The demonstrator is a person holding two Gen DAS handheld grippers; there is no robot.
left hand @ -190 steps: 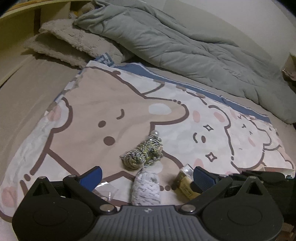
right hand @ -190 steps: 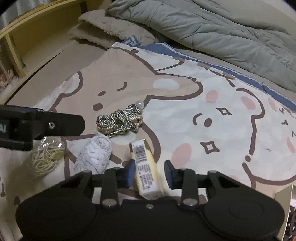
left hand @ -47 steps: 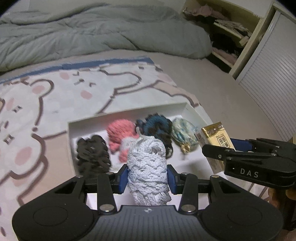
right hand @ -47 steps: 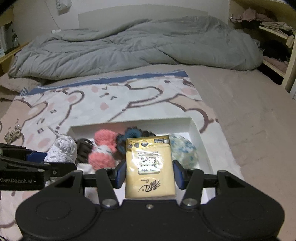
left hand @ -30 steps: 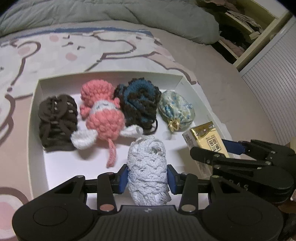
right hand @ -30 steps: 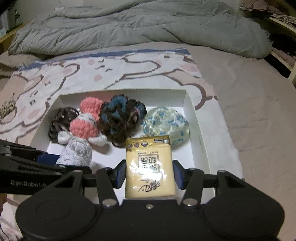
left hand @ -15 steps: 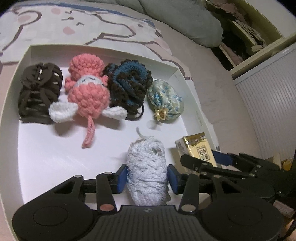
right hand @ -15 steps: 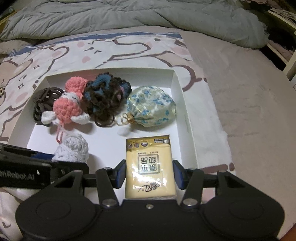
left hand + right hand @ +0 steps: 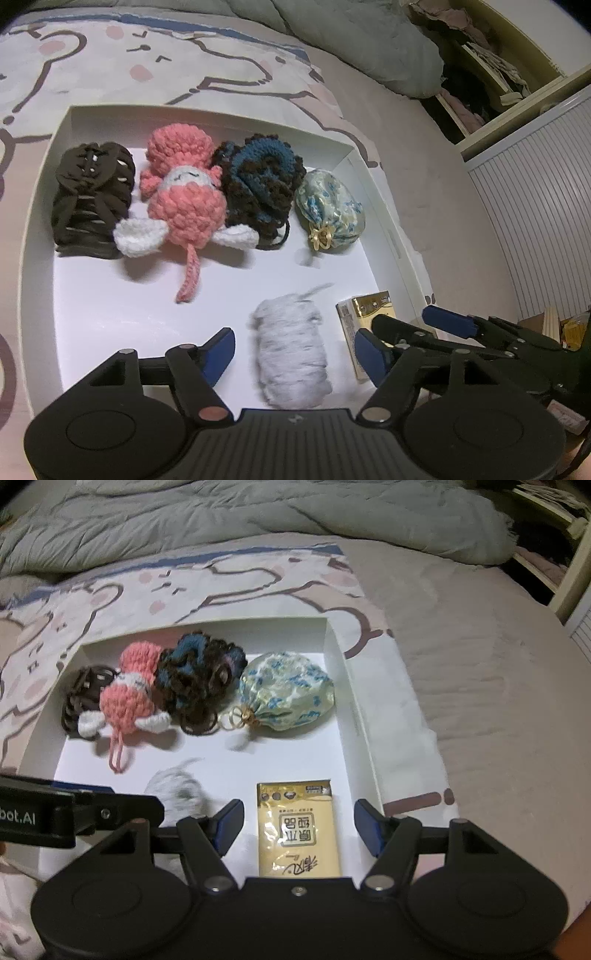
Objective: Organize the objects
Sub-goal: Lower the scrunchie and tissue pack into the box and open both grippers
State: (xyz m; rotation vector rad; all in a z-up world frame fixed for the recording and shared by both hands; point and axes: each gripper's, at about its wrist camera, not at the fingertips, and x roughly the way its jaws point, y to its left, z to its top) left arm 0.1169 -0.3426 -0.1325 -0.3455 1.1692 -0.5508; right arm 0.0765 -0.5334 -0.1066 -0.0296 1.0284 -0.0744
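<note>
Bedding printed with cartoon bears carries a white box (image 9: 384, 221). From the left wrist, the left gripper (image 9: 295, 350) has just been opening, its pads apart and clear of the white lace roll (image 9: 291, 350), now blurred between them near the box's front edge: released, I judge. From the right wrist, the right gripper (image 9: 299, 827), also just opening, stands clear of the yellow packet (image 9: 297, 834) by the front right corner; its printed characters are unreadable, and "bot.AI" shows on the other tool.

The white box (image 9: 44, 173) lies on the bed. Along its far wall sit four things in a row: hair ties (image 9: 90, 199) leftmost, then crochet doll (image 9: 184, 195), crochet pouch (image 9: 264, 188), drawstring bag (image 9: 328, 210). Nearer, lace roll (image 9: 291, 354) lies left of tissue pack (image 9: 299, 834).
</note>
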